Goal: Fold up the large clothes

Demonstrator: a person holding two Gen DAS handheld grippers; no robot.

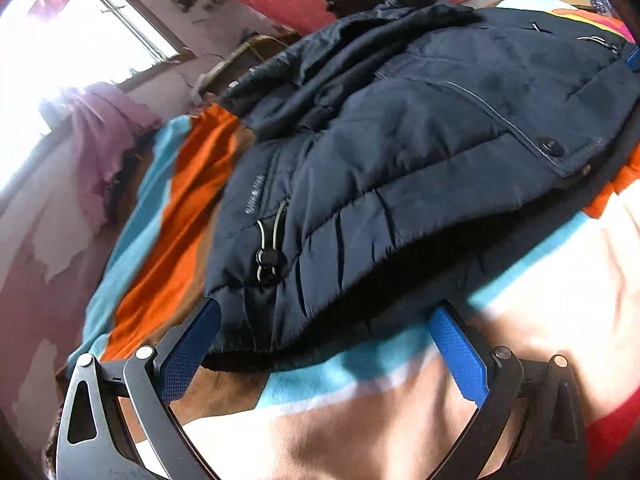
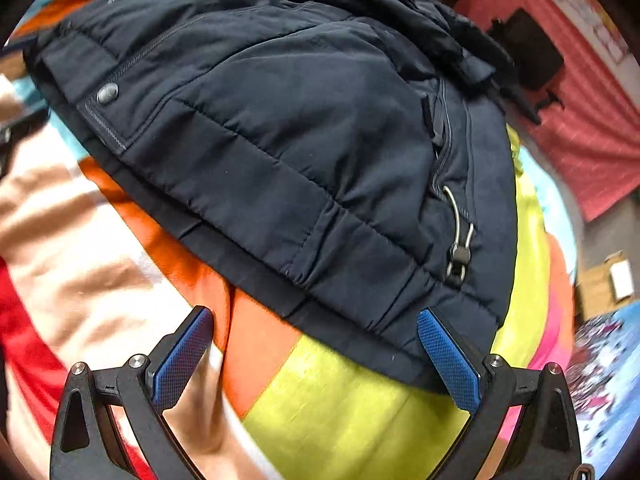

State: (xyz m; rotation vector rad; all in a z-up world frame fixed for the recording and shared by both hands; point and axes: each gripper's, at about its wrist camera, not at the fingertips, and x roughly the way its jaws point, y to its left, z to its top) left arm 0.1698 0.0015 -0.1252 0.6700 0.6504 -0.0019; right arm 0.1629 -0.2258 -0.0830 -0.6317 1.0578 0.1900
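A dark navy jacket (image 1: 400, 152) lies spread on the striped blanket (image 1: 520, 320) of a bed. The left tool (image 1: 326, 332) hangs just short of the hem, fingers spread wide, holding nothing, the hem's edge between its blue pads (image 1: 456, 352). The right tool (image 2: 316, 340) is likewise spread and empty, its right pad (image 2: 448, 360) against the jacket's lower corner (image 2: 460, 340).
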